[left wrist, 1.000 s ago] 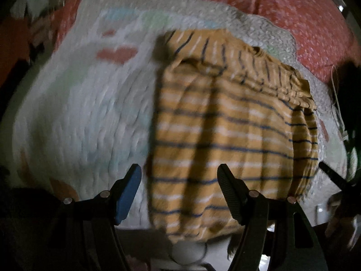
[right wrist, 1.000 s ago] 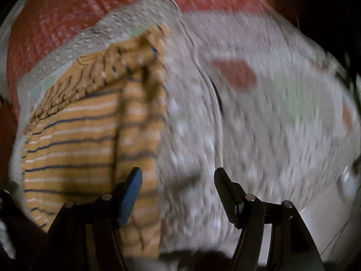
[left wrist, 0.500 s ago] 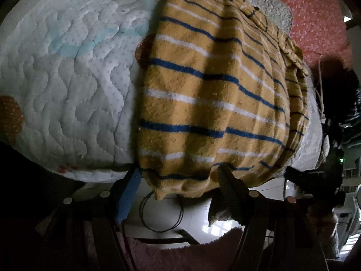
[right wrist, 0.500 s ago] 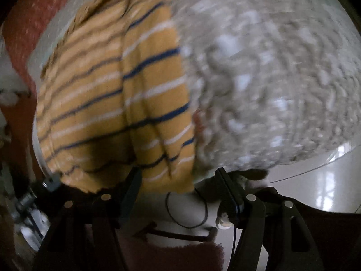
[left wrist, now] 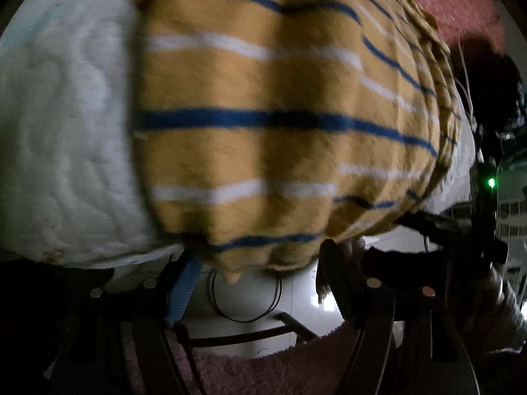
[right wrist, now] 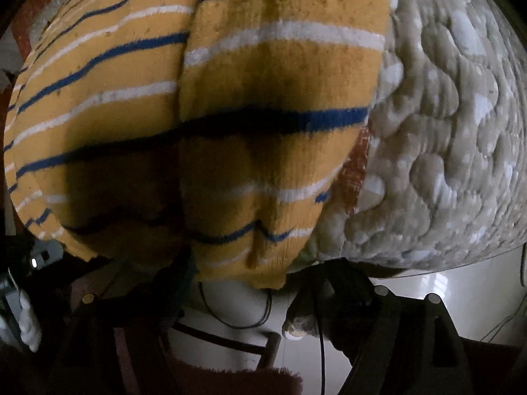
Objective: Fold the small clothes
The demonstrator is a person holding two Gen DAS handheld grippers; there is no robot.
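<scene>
Where its hem overhangs, striped garment (left wrist: 280,115) on quilted mat (left wrist: 66,131).

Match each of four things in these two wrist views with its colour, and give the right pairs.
Things:
1. small garment
2. quilted pad
3. bedspread
4. cable loop on the floor

Colours:
A. black
B. mustard yellow with blue and white stripes
C. red with small white dots
D. pale off-white

Pairs: 1-B, 2-D, 3-C, 4-A
</scene>
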